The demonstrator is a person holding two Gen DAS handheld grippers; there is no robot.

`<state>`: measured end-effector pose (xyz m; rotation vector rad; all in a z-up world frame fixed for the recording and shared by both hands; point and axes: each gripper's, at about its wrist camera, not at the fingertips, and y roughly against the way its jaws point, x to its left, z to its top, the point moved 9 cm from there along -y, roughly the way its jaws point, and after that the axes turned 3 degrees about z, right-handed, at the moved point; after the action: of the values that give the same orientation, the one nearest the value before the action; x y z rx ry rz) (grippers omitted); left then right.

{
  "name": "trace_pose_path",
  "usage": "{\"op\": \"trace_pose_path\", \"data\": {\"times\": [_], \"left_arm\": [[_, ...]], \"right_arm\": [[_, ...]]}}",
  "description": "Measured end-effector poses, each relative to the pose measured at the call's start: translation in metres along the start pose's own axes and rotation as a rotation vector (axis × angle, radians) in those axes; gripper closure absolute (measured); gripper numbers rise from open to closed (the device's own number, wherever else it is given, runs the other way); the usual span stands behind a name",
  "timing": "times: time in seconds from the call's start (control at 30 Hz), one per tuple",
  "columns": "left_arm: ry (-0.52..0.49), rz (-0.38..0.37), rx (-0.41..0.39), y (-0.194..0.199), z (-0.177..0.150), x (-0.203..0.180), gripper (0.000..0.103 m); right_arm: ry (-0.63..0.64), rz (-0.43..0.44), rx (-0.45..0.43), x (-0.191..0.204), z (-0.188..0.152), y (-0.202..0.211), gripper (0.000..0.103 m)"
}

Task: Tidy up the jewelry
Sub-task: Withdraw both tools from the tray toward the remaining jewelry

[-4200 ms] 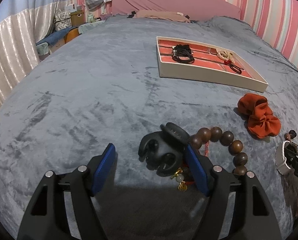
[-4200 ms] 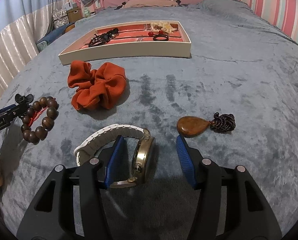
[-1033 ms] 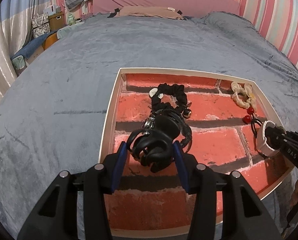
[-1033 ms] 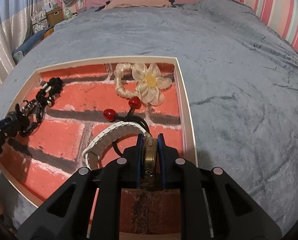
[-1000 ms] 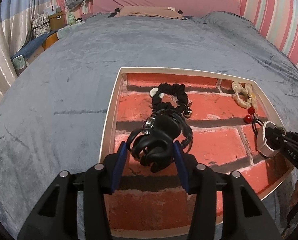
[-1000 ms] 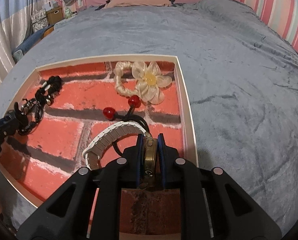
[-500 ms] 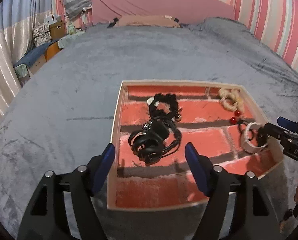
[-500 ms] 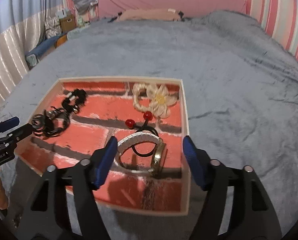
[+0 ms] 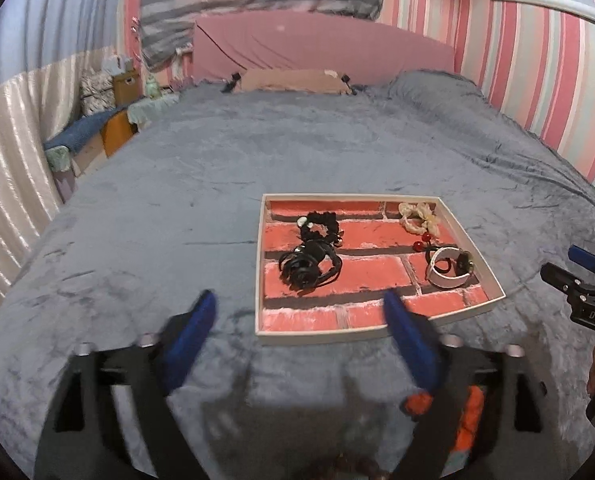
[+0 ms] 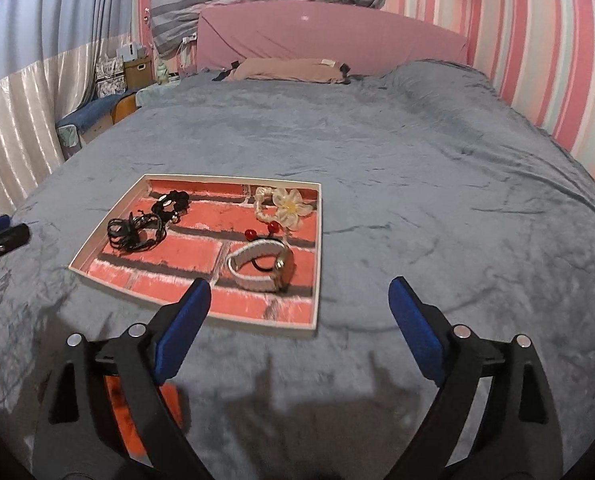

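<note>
Both grippers' fingers apart, empty; watch (image 10: 262, 265) on edge in tray (image 10: 317, 256), band pointing left.

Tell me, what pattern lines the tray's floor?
Red brick print on the tray, clearest in the right wrist view.

Left tongs (image 9: 299, 326) spread wide and empty above the grey bed (image 9: 177, 208) (their blue pads blurred). Ahead of them, slightly right of centre, lies the brick-patterned tray (image 9: 377, 336). Inside it: a black hair claw (image 9: 303, 270) on black cords beyond the gap between the pads, a black scrunchie (image 9: 321, 224) farther out, a white-strapped watch (image 9: 451, 268) beyond the right pad, and a cream flower tie (image 9: 419, 218) behind the watch. Orange fabric (image 9: 467, 412) shows behind the right finger. Right tongs (image 9: 573, 270) enter at the far right.
</note>
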<state>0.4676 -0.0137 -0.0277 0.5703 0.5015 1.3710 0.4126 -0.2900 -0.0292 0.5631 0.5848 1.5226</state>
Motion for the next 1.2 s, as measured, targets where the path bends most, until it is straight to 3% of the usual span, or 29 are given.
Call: {"op": "trace_pose_path", "data": {"times": [0.43, 0.87, 1.2], "left_arm": [[0.008, -0.033, -0.013, 0.068, -0.062, -0.013, 0.014], [0.018, -0.059, 0.085, 0.061, -0.143, -0.041, 0.014], [-0.022, -0.026, 0.141, 0.036, -0.178, -0.070, 0.014]], "right_arm": [[-0.047, -0.041, -0.014, -0.018, -0.068, 0.056, 0.012], [-0.093, -0.083, 0.053, -0.035, -0.140, 0.048, 0.013], [-0.124, -0.059, 0.116, -0.044, -0.168, 0.025, 0.030]]}}
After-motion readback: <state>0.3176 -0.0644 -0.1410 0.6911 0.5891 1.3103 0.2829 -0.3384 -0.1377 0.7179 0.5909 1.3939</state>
